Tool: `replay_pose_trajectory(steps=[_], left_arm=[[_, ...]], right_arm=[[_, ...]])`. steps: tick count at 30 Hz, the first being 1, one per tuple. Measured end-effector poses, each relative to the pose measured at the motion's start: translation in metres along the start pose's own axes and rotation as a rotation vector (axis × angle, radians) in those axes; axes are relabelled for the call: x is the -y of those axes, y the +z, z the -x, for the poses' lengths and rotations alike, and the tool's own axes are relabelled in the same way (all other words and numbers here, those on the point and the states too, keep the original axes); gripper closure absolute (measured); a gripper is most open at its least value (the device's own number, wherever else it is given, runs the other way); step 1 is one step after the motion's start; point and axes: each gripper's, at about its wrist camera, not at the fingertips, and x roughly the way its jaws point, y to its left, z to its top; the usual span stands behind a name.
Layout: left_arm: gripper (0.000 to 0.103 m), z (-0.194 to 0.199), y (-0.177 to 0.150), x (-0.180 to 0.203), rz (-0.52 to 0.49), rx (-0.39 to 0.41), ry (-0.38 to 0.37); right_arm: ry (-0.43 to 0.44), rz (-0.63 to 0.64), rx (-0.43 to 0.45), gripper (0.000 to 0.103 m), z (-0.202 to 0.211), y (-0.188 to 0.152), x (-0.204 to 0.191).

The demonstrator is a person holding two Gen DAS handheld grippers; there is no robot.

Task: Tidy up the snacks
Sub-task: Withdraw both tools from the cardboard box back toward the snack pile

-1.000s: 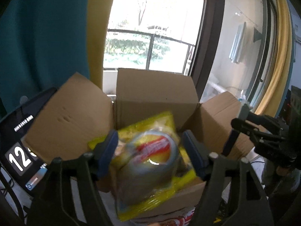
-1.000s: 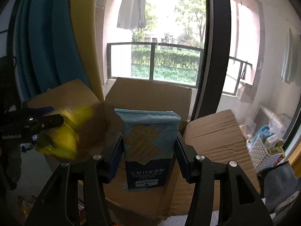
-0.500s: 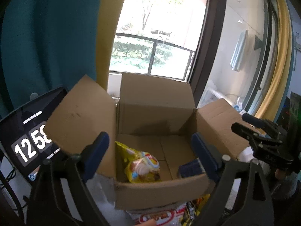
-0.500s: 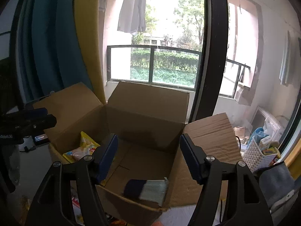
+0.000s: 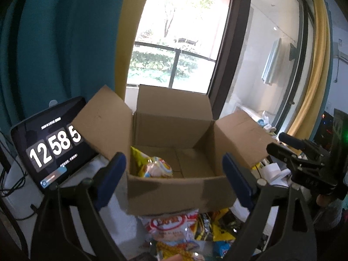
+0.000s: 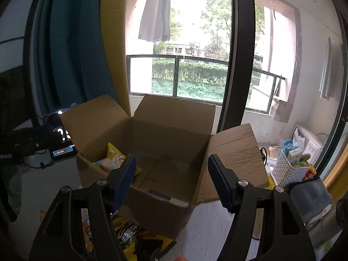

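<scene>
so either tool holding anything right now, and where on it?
Nothing held. Left tool and right tool both open and bare; the yellow snack bag lies in the box.

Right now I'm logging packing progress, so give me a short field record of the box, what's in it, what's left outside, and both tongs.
box: cardboard box, flaps open
inside: yellow chip bag; blue packet by near wall
outside: loose snack packets in front of box
left tongs: open, nothing between
right tongs: open, nothing between

Blown-out window (image 5: 178, 43) backlight — dim, fisheye-warped edges
</scene>
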Motion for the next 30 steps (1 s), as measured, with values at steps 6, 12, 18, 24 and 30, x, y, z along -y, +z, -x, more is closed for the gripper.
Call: replay_pose_trajectory(steps=[6, 12, 18, 24, 30], left_arm=[[0.012, 0.017, -0.015, 0.002, 0.013, -0.014, 0.003], [0.012, 0.028, -0.035, -0.003, 0.036, -0.041, 0.013], [0.012, 0.035, -0.063, -0.014, 0.068, -0.085, 0.039], [0.012, 0.038, -0.089, -0.021, 0.098, -0.132, 0.053], [0.012, 0.040, -0.111, -0.032, 0.140, -0.166, 0.070]], right_arm=[[-0.001, -0.003, -0.010, 0.032, 0.014, -0.011, -0.003], [-0.005, -0.019, -0.030, 0.032, 0.024, -0.025, -0.002], [-0.001, -0.028, -0.051, 0.032, 0.032, -0.040, -0.003], [0.004, -0.050, -0.083, 0.032, 0.035, -0.060, -0.001], [0.033, -0.054, -0.130, 0.032, 0.035, -0.078, -0.013]])
